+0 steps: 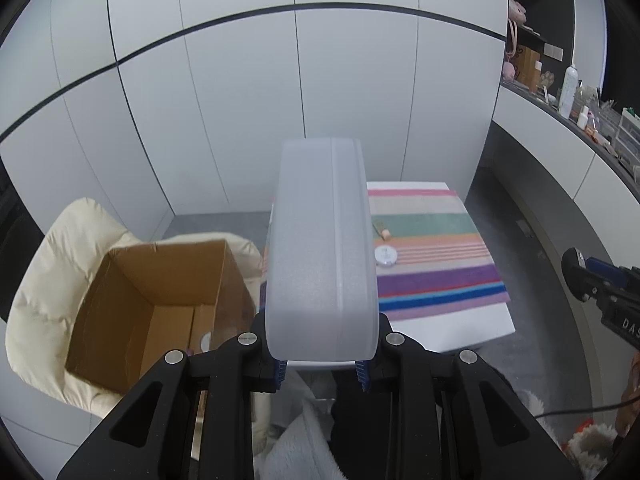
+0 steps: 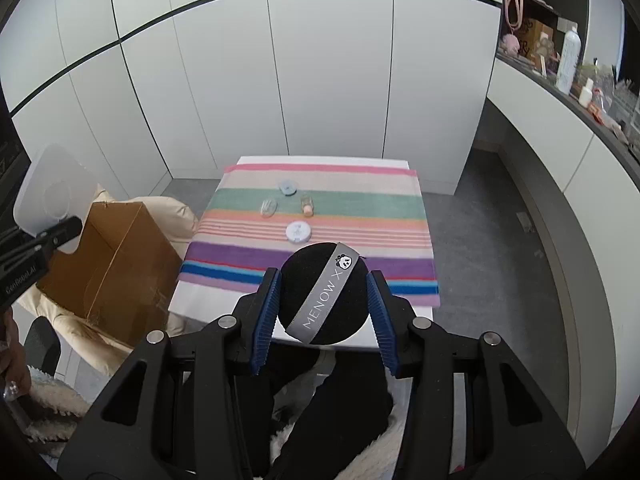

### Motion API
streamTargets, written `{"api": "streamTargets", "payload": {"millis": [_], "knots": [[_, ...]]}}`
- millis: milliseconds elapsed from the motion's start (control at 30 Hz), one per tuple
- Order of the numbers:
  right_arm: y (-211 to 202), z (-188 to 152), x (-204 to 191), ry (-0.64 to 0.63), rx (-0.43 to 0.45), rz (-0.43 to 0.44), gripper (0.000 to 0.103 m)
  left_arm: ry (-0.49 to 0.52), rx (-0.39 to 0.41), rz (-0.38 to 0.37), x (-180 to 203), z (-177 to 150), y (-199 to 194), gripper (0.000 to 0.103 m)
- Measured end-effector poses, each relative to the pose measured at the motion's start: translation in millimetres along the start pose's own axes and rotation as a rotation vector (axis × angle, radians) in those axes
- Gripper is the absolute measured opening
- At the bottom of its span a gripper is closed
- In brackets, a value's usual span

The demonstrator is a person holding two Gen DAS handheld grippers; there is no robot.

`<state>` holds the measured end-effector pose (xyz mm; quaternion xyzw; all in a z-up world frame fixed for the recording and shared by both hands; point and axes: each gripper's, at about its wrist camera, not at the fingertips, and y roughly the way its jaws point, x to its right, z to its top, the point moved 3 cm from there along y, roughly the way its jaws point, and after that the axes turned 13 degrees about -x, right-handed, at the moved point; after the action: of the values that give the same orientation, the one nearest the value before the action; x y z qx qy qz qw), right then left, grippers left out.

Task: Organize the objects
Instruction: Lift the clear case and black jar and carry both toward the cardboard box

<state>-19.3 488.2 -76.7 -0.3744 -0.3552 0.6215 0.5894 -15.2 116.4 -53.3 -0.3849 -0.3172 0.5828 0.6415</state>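
Observation:
My left gripper [image 1: 321,372] is shut on a frosted white plastic case [image 1: 322,252] that stands up in front of its camera; in the right wrist view the same case [image 2: 54,196] hangs at the far left above an open cardboard box [image 2: 108,264]. My right gripper [image 2: 325,312] is shut on a round black powder puff [image 2: 324,294] with a grey "MENOW X" ribbon. It hovers over the near edge of a small table with a striped cloth [image 2: 372,208]. On the cloth lie a round white compact [image 2: 298,231], a clear small case [image 2: 269,206], a blue-grey item [image 2: 287,187] and a small bottle [image 2: 307,204].
The cardboard box [image 1: 156,300] sits on a cream padded chair [image 1: 52,272] left of the table. White cupboard doors [image 1: 240,100] stand behind. A counter with bottles [image 2: 568,60] runs along the right. A fluffy robe and dark trouser legs fill the bottom of both views.

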Motion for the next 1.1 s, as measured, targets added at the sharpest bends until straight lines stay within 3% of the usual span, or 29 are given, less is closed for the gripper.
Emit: {"api": "streamTargets", "payload": {"millis": [600,1100], "knots": [[11,-5,-47,-0.088,-0.032,0.003,0.046,-0.079,0.004,-0.003,-42,-16,-6,0.027],[23,-4,-146,-0.304,-0.041,0.124,0.046,-0.264,-0.023,0.132,-129,-64,-12,0.027]]}}
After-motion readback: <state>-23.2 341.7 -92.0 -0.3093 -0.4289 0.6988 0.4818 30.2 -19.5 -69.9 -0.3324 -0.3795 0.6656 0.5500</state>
